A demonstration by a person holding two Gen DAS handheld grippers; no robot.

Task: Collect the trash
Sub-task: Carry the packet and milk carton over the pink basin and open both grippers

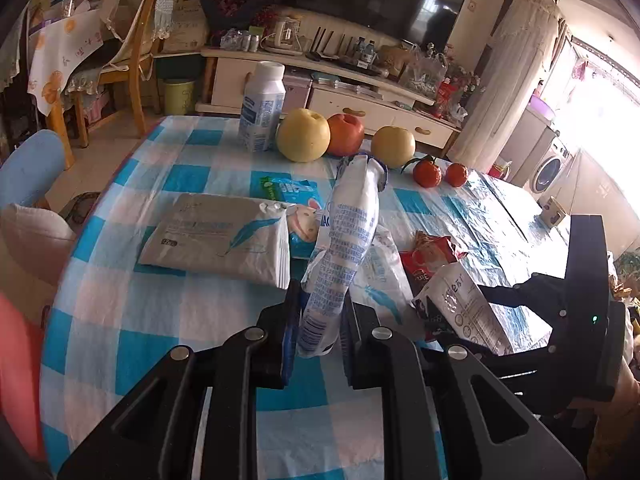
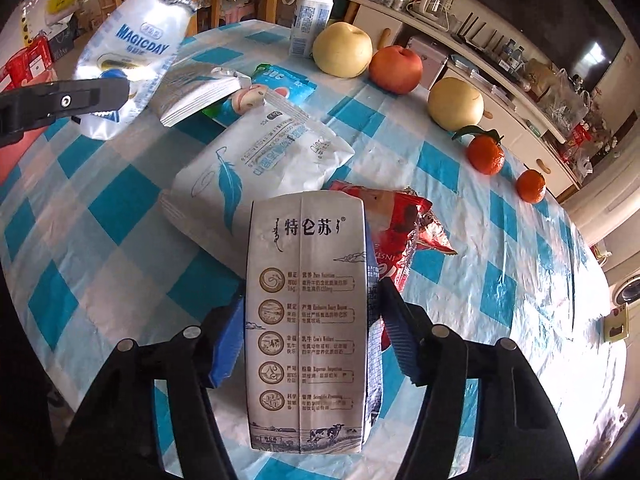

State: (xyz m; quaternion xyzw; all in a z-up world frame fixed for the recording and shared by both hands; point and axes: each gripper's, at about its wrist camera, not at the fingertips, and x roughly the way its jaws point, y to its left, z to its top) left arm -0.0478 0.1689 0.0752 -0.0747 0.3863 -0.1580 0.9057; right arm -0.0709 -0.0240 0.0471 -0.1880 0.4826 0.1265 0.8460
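Note:
My left gripper (image 1: 318,320) is shut on a white and blue snack pouch (image 1: 346,248) and holds it upright above the checked table (image 1: 120,300). The same pouch (image 2: 128,52) shows at the upper left of the right wrist view, pinched by the left gripper's fingers (image 2: 80,100). My right gripper (image 2: 312,320) is shut on a grey milk carton (image 2: 306,320) and holds it above the table; the carton (image 1: 464,308) also shows at the right of the left wrist view. A red crumpled wrapper (image 2: 404,232) lies on the table behind the carton.
Two tissue packs (image 1: 220,236) (image 2: 260,160) and a blue wet-wipe pack (image 1: 296,192) lie mid-table. At the far edge stand a white bottle (image 1: 262,108), two yellow pears (image 1: 303,134), an apple (image 1: 346,134) and two tangerines (image 1: 427,173). A wooden chair (image 1: 132,48) and a TV cabinet (image 1: 320,92) stand beyond.

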